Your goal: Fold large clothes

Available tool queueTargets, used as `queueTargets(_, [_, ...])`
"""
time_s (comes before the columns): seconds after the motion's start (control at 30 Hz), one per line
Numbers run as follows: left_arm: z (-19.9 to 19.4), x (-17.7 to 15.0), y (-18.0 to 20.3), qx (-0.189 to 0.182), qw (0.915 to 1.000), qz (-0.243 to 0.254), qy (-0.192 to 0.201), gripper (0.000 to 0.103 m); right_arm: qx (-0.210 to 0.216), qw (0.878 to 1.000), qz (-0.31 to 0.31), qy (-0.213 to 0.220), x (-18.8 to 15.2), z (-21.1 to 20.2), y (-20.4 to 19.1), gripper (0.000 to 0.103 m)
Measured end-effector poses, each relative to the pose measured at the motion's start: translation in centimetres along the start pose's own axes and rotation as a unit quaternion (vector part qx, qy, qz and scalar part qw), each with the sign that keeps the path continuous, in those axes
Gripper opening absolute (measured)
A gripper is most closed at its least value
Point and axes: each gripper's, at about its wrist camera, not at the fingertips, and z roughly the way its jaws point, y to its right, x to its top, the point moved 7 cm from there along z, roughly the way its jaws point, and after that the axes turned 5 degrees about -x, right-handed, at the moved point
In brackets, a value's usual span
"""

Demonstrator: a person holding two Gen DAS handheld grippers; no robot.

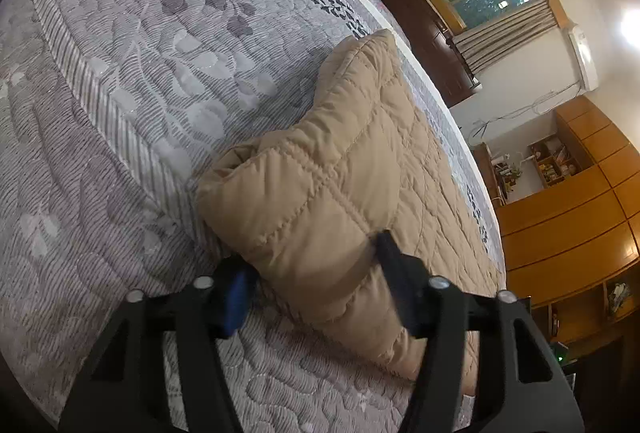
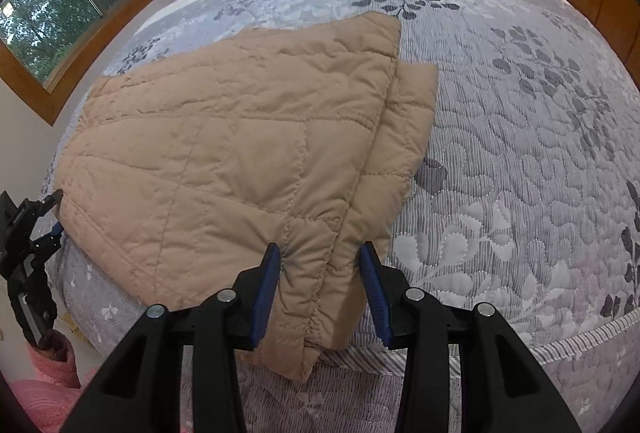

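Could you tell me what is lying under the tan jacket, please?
The tan jacket rests on the grey leaf-patterned bedspread, which shows all around it. Anything directly beneath the jacket is covered.

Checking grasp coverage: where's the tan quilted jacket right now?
The tan quilted jacket lies folded on the grey floral bedspread, at the near-left bed edge, with the right gripper and left gripper straddling its edges.

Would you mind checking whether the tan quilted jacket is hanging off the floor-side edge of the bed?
No, the tan quilted jacket lies folded on the grey floral bedspread, with bedspread visible all around it.
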Motion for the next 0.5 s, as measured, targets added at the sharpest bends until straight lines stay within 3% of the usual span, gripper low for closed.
queueTargets(0.2, [0.4, 0.5, 0.5, 0.005, 0.9997, 0.013, 0.021, 0.025, 0.0, 1.0, 0.004, -0.003, -0.1, 0.4, 0.0, 0.043])
queueTargets(0.5, [0.0, -0.1, -0.6, -0.003, 0.9998, 0.007, 0.02, 0.022, -0.008, 1.0, 0.003, -0.002, -1.0, -0.7, 0.0, 0.044])
